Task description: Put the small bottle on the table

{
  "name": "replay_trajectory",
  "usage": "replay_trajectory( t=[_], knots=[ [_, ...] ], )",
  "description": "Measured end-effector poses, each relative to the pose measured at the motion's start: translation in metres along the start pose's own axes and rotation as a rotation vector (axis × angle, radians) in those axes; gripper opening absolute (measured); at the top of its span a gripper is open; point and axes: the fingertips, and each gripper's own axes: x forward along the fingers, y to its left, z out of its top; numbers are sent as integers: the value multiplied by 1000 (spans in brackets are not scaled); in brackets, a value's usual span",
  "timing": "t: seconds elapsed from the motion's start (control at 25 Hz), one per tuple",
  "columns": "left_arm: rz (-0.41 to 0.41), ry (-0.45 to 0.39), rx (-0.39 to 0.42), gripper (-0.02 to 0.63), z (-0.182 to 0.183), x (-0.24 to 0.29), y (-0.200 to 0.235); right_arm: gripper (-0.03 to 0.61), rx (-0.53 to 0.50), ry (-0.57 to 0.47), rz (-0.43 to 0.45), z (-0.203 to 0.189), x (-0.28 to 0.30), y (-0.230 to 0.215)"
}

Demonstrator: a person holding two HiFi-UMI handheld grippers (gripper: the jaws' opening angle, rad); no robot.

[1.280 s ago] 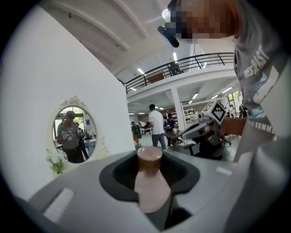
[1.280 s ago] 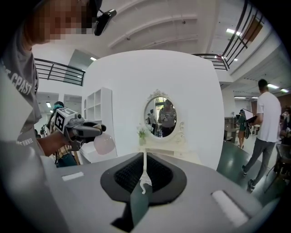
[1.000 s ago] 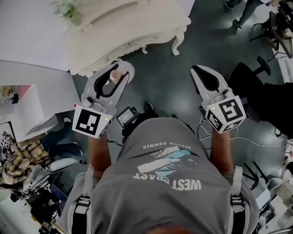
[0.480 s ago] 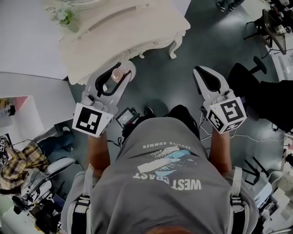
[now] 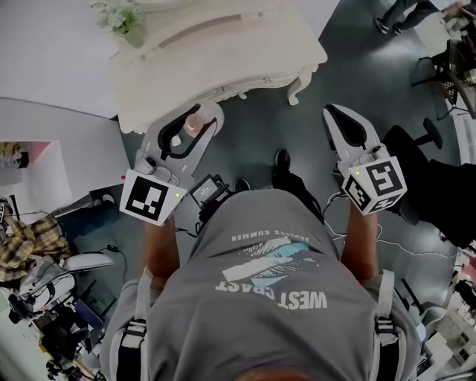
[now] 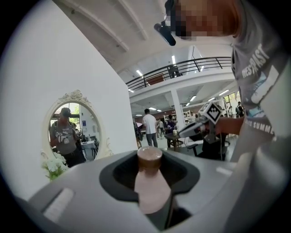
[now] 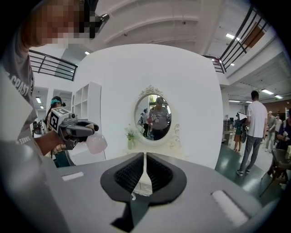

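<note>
- The white dressing table (image 5: pixel 245 45), with a scalloped front edge and curved legs, is standing against a white wall; the dark floor (image 5: pixel 275 119) is lying in front of it.
- The person, in a grey printed T-shirt (image 5: pixel 268 298), is standing facing the table and stretching both forearms forward, well apart, at about the same height.
- The left gripper (image 5: pixel 204 111) is pointing toward the table's front edge and dipping slightly; its marker cube (image 5: pixel 151 197) is sitting just ahead of the left forearm (image 5: pixel 160 253).
- The right gripper (image 5: pixel 333 113) is pointing the same way over bare floor, off to the side of the table's leg; its jaws are pressing together with nothing between them.
- An oval mirror (image 7: pixel 157 118) in an ornate frame is standing on the table.
- The left gripper's jaws are standing wide and clamping the small bottle (image 6: pixel 151 186) by its body.
- The small bottle is riding upright in that grip, in the air over the floor just in front of the table, not yet on it; it is showing a rounded pale pink body and a brown cap (image 6: pixel 150 157).
- A small bunch of white flowers (image 5: pixel 123 18) is sitting near the table's far left corner.
</note>
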Motion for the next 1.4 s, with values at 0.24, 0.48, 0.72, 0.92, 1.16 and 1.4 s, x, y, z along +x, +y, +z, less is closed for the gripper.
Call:
replay_trajectory(
  t=[0.24, 0.48, 0.72, 0.92, 1.16, 1.4],
  knots=[
    [78, 31, -15, 132, 6, 21, 10, 21, -18, -9, 87, 15, 31, -29],
    [139, 49, -31, 132, 9, 45, 19, 21, -32, -12, 155, 24, 59, -56],
    [197, 69, -48, 131, 15, 71, 20, 21, -41, -4, 221, 27, 77, -85],
    [244, 85, -54, 132, 18, 93, 13, 21, -48, -5, 273, 25, 86, -109],
    [286, 104, -54, 131, 23, 119, 11, 21, -52, -11, 318, 25, 97, -137],
    [302, 121, -49, 132, 29, 140, 7, 21, -38, -13, 333, 22, 100, -163]
  ],
)
